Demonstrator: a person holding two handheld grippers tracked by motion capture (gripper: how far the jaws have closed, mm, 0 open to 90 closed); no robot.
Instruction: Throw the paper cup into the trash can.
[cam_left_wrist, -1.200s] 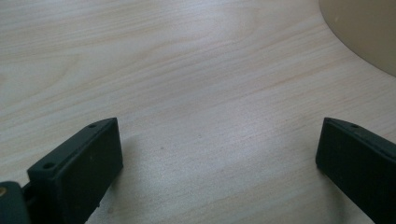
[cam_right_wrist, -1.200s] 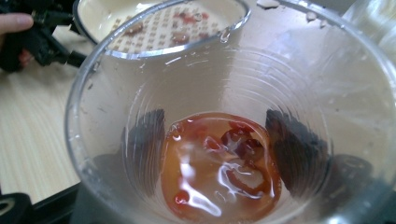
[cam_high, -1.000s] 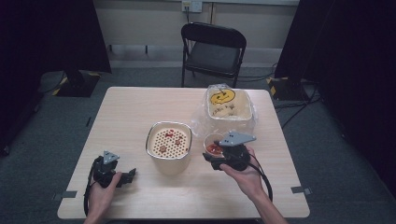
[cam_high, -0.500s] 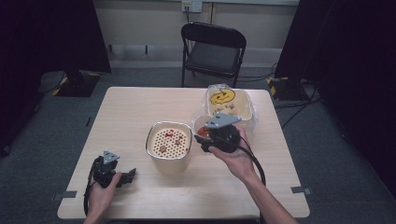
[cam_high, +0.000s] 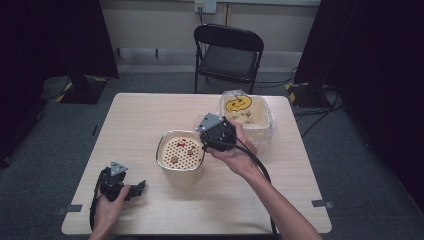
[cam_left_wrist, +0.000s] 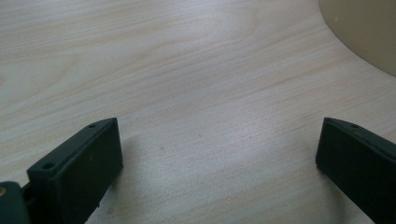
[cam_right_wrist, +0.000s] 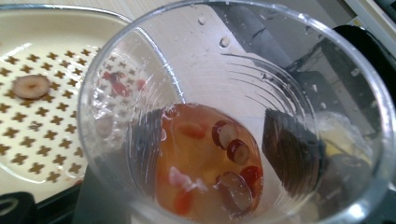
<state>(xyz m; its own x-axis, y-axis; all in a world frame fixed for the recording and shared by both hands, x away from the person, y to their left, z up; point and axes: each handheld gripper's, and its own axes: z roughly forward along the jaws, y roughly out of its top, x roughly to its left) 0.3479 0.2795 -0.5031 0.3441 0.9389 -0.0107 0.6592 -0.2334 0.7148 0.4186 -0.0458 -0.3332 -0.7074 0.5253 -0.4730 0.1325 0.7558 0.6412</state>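
Right gripper (cam_high: 207, 141) is held above the table (cam_high: 140, 115), between the strainer bucket (cam_high: 181, 159) and the plastic-lined tub with a yellow smiley face (cam_high: 245, 116); its jaws are clamped on a clear plastic cup (cam_right_wrist: 233, 116), one dark jaw showing through the wall on each side in the right gripper view. The cup sits at the near edge of the bucket's perforated lid (cam_right_wrist: 32, 107) and holds a shallow pool of amber liquid (cam_right_wrist: 196, 154) with red date slices and small red berries. A date slice (cam_right_wrist: 30, 86) and a few red bits already lie on the lid. Judgement: the step in hand looks like tipping the cup's contents onto the strainer. Handling: thin-walled disposable cup, light, flexible, wet inside with droplets on the wall; likely to buckle or slip under a hard squeeze, so the mid-wall hold on opposite sides, with moderate pressure, seems right. Liquid is low, so slosh risk is small until the cup is tilted. Left gripper (cam_high: 135, 189) rests low at the near-left of the table, jaws spread wide with bare wood between them in the left gripper view, the bucket's cream wall (cam_left_wrist: 369, 32) at upper right.
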